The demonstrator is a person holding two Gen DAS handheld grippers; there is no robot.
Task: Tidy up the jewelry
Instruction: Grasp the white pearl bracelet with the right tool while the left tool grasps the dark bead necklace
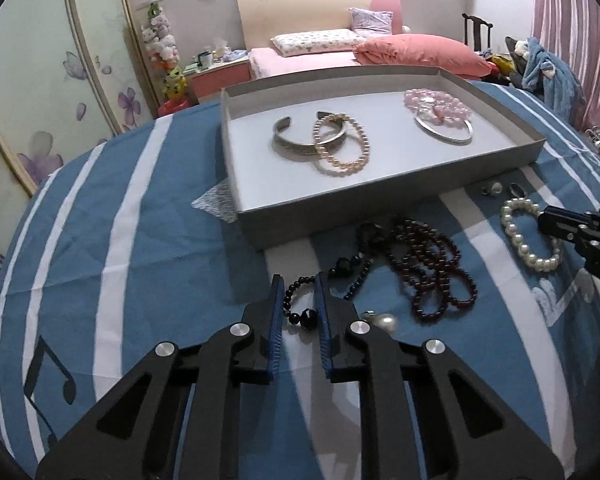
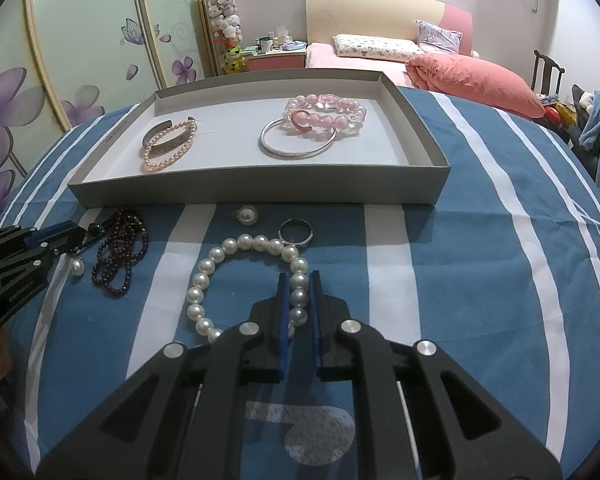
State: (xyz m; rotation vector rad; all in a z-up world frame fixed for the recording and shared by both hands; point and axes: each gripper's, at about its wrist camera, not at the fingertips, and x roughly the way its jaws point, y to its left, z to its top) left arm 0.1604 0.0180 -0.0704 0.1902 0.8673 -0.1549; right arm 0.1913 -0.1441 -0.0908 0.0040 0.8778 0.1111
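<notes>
Left tool and right tool: black angular linkages, blue ribbed finger pads, round silver screws

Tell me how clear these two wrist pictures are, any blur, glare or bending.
Left wrist view: sharp; the fisheye bows the grey tray and darkens the corners; small glare spots on the white pearl bracelet. Right wrist view: equally sharp, with the striped cloth curving away and highlights on the silver bangle.

A home bedroom: bed, pillows, wardrobe.
</notes>
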